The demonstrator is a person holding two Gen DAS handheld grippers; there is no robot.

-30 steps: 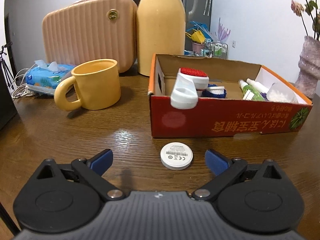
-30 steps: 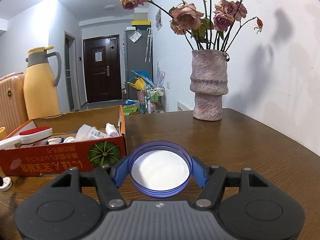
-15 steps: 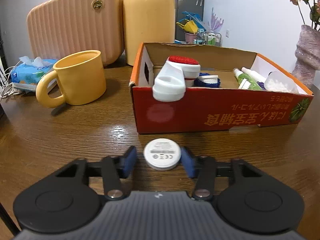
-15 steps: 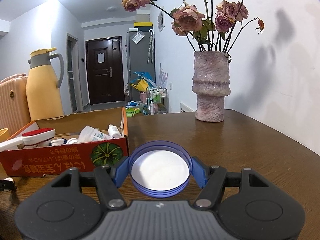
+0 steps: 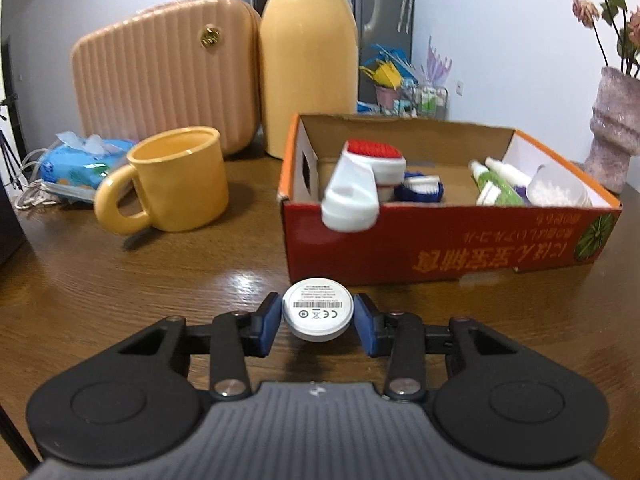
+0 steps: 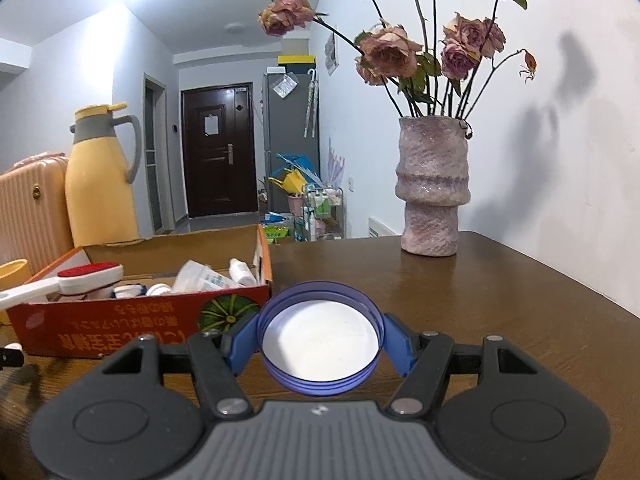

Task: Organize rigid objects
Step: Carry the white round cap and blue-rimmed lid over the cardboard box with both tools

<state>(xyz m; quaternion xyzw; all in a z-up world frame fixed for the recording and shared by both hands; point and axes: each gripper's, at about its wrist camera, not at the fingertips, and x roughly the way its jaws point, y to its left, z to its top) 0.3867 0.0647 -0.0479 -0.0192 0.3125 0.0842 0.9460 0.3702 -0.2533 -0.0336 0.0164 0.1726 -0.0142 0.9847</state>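
In the left wrist view my left gripper (image 5: 318,318) is shut on a small white round puck (image 5: 318,309) with a printed label, held just above the wooden table in front of the red cardboard box (image 5: 440,248). The box holds a red-topped white brush (image 5: 360,176), small bottles and a clear cup. In the right wrist view my right gripper (image 6: 320,346) is shut on a blue-rimmed round lid (image 6: 319,343) with a white inside, held above the table to the right of the red box (image 6: 132,320).
A yellow mug (image 5: 172,184), a tissue pack (image 5: 80,160), a peach ribbed case (image 5: 168,72) and a yellow thermos jug (image 5: 310,60) stand left of and behind the box. A stone vase with dried roses (image 6: 432,188) stands at the back right.
My left gripper moved forward around the white puck, closed on it and lifted it slightly. The right gripper has kept the blue lid and drifted only slightly.
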